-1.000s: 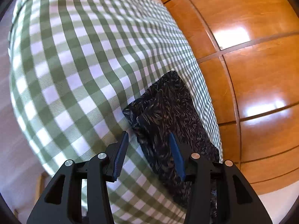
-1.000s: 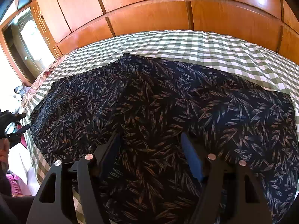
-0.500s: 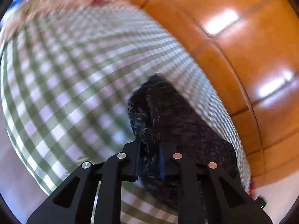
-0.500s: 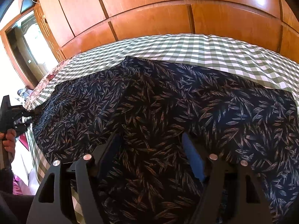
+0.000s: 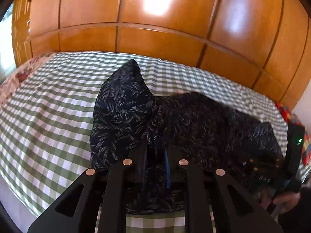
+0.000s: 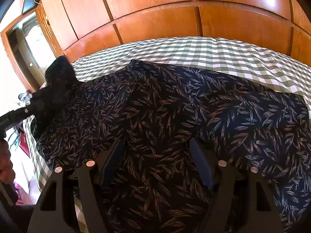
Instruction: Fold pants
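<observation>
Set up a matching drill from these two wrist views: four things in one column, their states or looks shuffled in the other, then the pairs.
1. left gripper
2. right gripper
3. dark leaf-print pants
4. green-and-white checked bedcover

a. open above fabric
b. spread under the garment
c. shut on a lifted fabric end
d. partly raised at one end

Pairs: 1-c, 2-a, 3-d, 4-b

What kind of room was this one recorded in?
Most likely a bedroom. The pants lie on a bed under a green-and-white checked bedspread, and tall glossy wooden wardrobe doors stand right behind it. A floral cover shows at the bed's far left end.
</observation>
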